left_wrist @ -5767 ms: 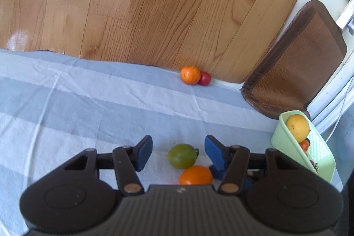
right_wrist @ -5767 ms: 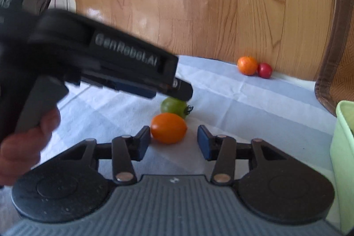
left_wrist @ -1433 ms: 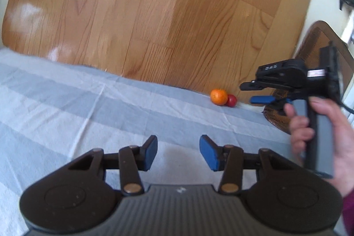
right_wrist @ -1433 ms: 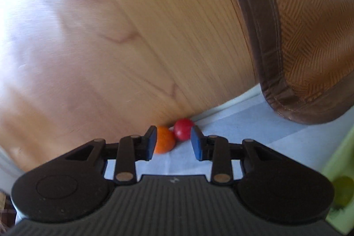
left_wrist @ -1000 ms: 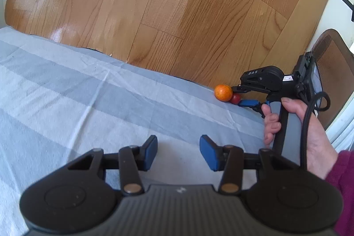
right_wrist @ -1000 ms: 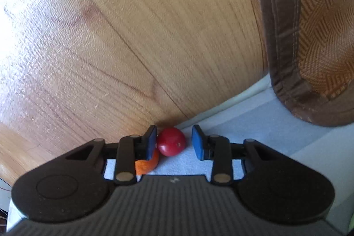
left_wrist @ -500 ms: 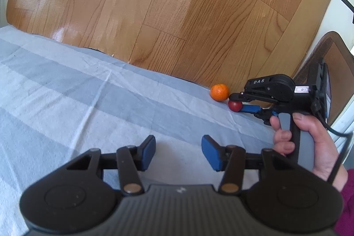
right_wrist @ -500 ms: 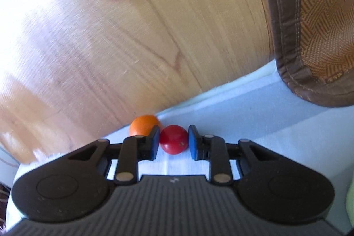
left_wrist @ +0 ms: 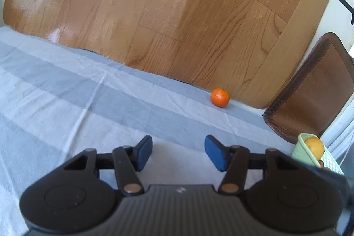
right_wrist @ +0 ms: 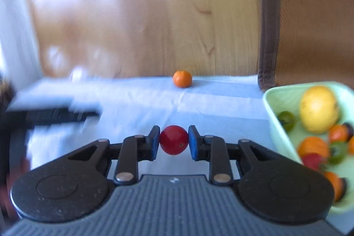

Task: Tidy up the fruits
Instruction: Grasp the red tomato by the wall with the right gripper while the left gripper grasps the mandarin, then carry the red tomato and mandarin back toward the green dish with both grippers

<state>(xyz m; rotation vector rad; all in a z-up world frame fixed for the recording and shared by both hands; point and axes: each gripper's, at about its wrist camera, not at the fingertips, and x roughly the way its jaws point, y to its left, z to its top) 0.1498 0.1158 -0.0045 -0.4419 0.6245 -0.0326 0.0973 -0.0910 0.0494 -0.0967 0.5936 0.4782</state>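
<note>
Black gripper [right_wrist: 173, 139], blue pads [left_wrist: 145, 153], ribbed grey housing, brass rivets

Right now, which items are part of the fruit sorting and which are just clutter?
Job:
- red tomato, clamped in right gripper
- orange, loose on the striped cloth
- green basket of fruit
- left gripper, open, empty

Bystanders:
- brown mat
- wood floor

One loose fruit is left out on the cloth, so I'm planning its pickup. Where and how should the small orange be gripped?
Grip the small orange across its widest middle, one pad on each side. It is round, so no side grips better than another. It sits alone at the far edge of the striped cloth, so come from the near side, over the cloth. The open left gripper already faces it.
</note>
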